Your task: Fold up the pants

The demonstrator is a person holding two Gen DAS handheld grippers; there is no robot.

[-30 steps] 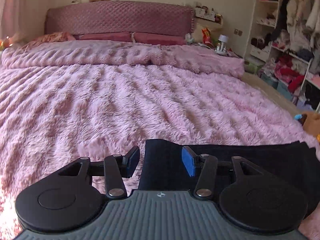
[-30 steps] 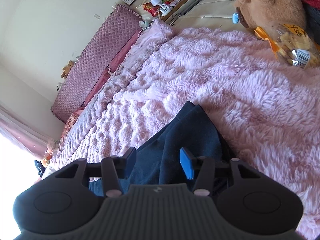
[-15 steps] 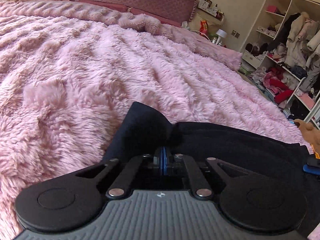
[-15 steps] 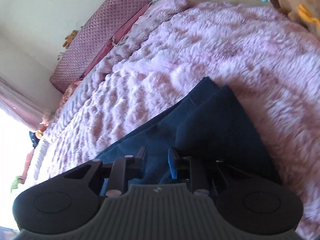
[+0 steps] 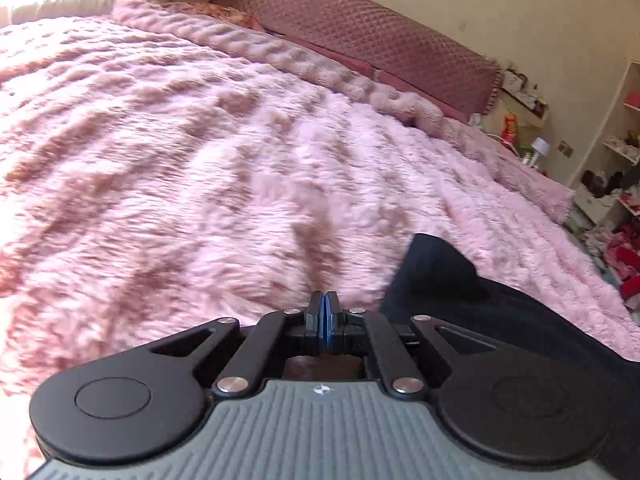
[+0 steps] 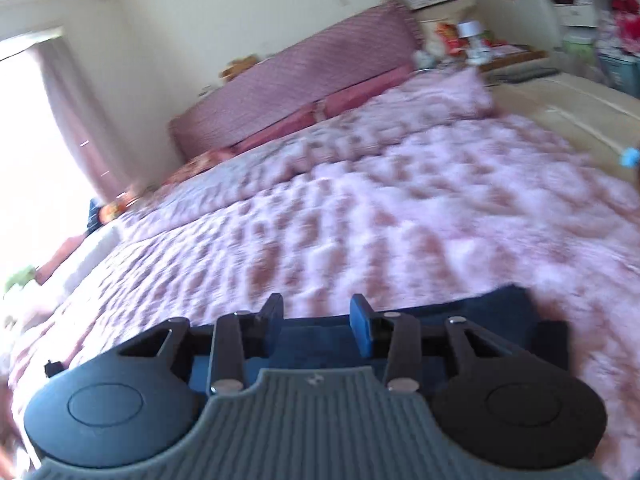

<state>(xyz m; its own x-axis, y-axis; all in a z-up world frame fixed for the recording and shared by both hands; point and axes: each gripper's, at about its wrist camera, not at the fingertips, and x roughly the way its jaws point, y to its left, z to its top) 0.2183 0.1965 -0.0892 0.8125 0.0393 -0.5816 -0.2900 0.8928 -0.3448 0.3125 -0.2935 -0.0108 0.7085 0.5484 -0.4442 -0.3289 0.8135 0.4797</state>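
The left gripper (image 5: 324,300) sits low over the bed with its two blue pads pressed flat together, clenched on nothing: the fluffy cover shows just past the tips and no cloth lies between them. The dark navy pants (image 5: 460,280) lie to the right of it in the left wrist view, a flat band of smooth, matte cloth running off toward the lower right edge, with one corner standing up in a soft peak (its edge folded over on itself) near the gripper's right linkage.

The right gripper (image 6: 316,320) hangs above the same garment. Its jaws stand partly apart and have just been opening; the cloth lies below the gap, and no pad presses on it, so the grip is released. Here the pants (image 6: 480,308) read a little bluer, spread flat under and beside the fingers, their far edge fairly straight against the pile and ending in a squared corner at the right. This view is smeared by motion, so seams or a waistband cannot be made out.

Beyond the pants, the pink plush blanket (image 5: 200,160) covers the whole bed in rippled tufts. Further back a quilted mauve headboard (image 5: 380,40) stands against a cream wall, with cluttered open shelves (image 5: 616,184) off to the right.
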